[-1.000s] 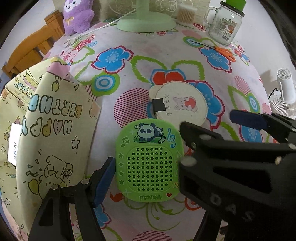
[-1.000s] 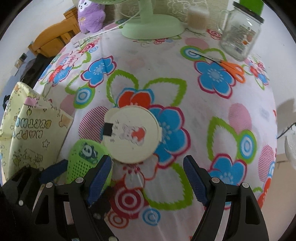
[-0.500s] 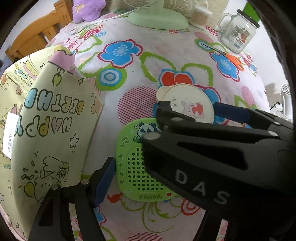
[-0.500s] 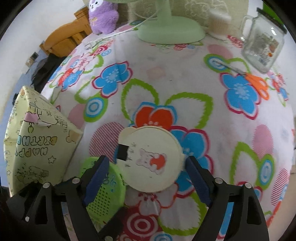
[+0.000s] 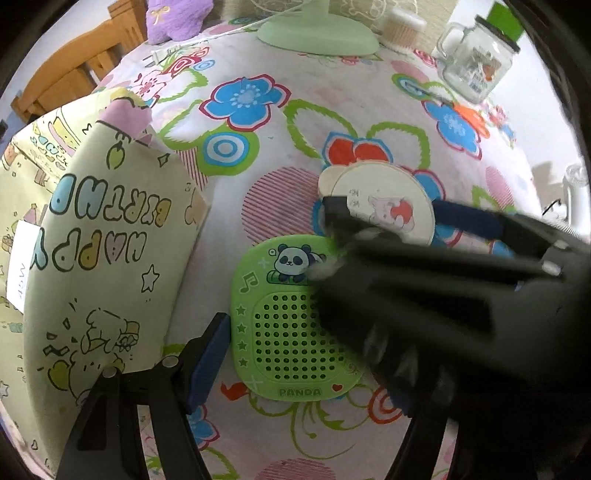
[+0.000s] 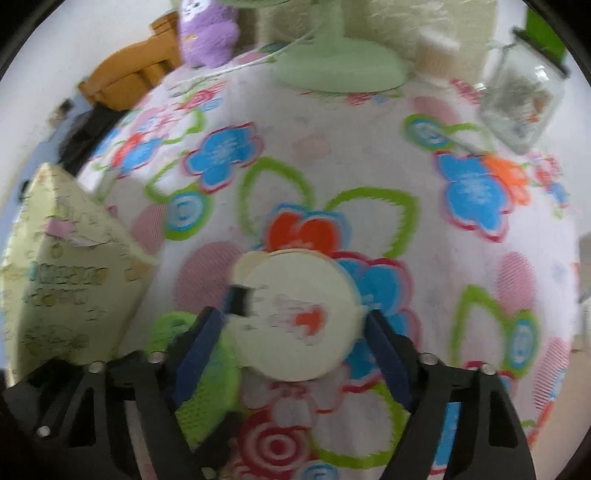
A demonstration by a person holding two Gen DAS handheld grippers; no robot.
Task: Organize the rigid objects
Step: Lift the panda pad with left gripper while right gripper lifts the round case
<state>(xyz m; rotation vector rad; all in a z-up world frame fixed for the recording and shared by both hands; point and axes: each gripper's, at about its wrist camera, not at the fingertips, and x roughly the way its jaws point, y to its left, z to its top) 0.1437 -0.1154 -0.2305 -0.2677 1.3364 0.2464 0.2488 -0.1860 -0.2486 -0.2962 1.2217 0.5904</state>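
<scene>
A green panda speaker (image 5: pixel 291 325) lies flat on the flowered cloth. Just beyond it lies a cream round disc (image 5: pixel 384 203) with a small cartoon print and a black tab. My left gripper (image 5: pixel 306 354) is open around the speaker; its right finger is hidden behind the right gripper's black body (image 5: pixel 424 295), which crosses the view. In the right wrist view my right gripper (image 6: pixel 295 347) is open with its blue pads on either side of the disc (image 6: pixel 299 314). The speaker (image 6: pixel 199 373) shows under its left finger.
A yellow "Happy Birthday" gift bag (image 5: pixel 92 251) lies at the left. At the back stand a green fan base (image 5: pixel 317 33), a cotton swab tub (image 5: pixel 402 26), a glass jar (image 5: pixel 476 62) and a purple plush (image 5: pixel 177 18). Orange scissors (image 6: pixel 506 173) lie far right.
My right gripper has moved forward and down until its fingers flank the cream disc. It now covers more of the left wrist view. The left gripper has stayed open around the speaker.
</scene>
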